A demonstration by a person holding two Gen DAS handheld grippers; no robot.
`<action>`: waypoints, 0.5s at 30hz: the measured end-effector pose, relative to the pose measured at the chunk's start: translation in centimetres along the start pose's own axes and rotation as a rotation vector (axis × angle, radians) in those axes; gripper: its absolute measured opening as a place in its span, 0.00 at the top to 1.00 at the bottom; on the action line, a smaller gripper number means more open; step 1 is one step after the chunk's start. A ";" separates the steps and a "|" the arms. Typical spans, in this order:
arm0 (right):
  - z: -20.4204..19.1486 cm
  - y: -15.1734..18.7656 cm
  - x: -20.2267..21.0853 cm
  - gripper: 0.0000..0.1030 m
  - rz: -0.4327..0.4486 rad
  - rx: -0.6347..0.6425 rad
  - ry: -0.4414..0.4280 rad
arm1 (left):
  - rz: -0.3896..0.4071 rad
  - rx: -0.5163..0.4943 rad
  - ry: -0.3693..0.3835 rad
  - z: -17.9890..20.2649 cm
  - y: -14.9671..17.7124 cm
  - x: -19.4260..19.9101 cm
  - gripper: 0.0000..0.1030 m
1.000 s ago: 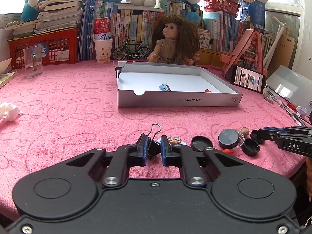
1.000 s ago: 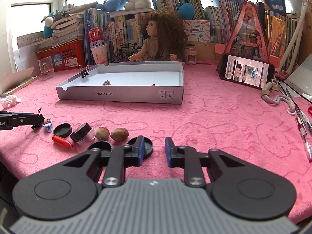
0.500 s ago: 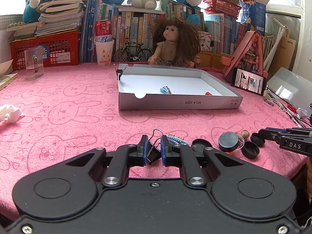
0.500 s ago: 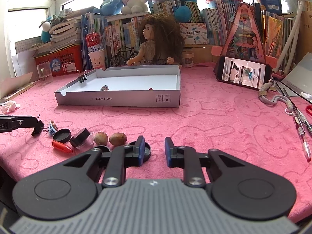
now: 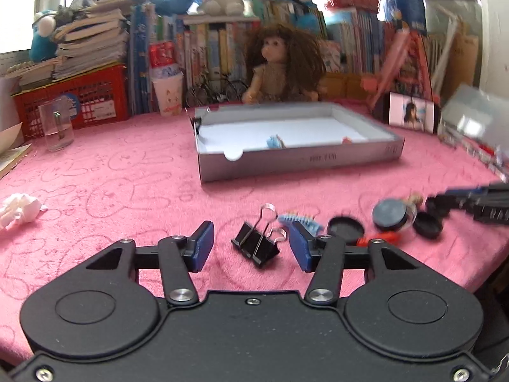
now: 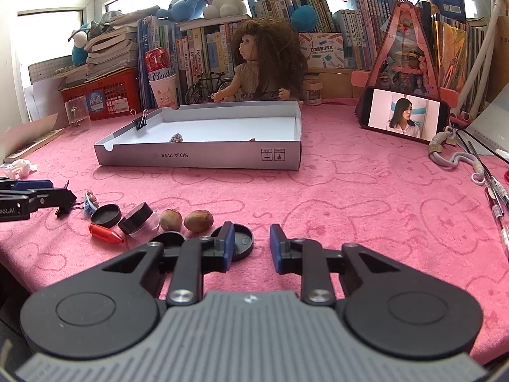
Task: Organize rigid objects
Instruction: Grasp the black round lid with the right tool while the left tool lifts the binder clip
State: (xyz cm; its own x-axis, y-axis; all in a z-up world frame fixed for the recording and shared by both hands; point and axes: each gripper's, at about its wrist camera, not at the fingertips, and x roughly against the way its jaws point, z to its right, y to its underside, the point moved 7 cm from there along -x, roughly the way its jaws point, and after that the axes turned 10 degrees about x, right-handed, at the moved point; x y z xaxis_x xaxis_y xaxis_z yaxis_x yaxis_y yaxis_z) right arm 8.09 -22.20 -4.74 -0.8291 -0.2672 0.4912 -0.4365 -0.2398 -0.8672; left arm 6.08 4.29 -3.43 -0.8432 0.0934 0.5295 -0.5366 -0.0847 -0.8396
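Observation:
A black binder clip (image 5: pixel 259 242) lies on the pink cloth between the wide-open fingers of my left gripper (image 5: pixel 251 248). Beside it lie a small blue toy (image 5: pixel 300 221), black lids (image 5: pixel 346 229), a small black-capped jar (image 5: pixel 393 215) and a red piece (image 6: pixel 105 233). The grey cardboard tray (image 5: pixel 299 159) stands beyond, with a few small items inside and another binder clip (image 6: pixel 140 120) on its rim. My right gripper (image 6: pixel 251 248) is open and empty, just behind a black lid (image 6: pixel 243 243) and two nuts (image 6: pixel 186 220).
A phone (image 6: pixel 402 116) leans on a stand at the right, with pens (image 6: pixel 494 197) and a cord near it. A clear cup (image 5: pixel 57 125), a red basket, books, a doll (image 5: pixel 283 63) and plush toys line the back. Crumpled tissue (image 5: pixel 19 210) lies at the left.
My left gripper was shut on the black binder clip. It has opened wide, and the clip now lies free on the cloth between the fingers. The right gripper has barely moved.

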 end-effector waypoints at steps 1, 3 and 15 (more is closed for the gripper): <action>0.0 0.0 -0.1 0.59 -0.001 0.004 -0.001 | -0.013 -0.006 -0.004 -0.1 0.2 -0.3 0.51; -0.1 -0.1 0.0 0.58 0.000 0.008 -0.002 | -0.018 -0.008 0.004 -0.2 0.3 -0.6 0.51; -0.9 0.2 0.2 0.43 0.009 0.039 -0.032 | 0.019 -0.018 0.051 0.1 0.2 -1.9 0.63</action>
State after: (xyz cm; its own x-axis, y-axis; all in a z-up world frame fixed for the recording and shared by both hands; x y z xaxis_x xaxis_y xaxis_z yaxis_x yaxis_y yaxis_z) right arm 7.52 -21.48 -4.83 -0.8211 -0.2988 0.4863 -0.4148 -0.2729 -0.8680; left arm 7.55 4.01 -4.62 -0.8501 0.1423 0.5070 -0.5195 -0.0691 -0.8517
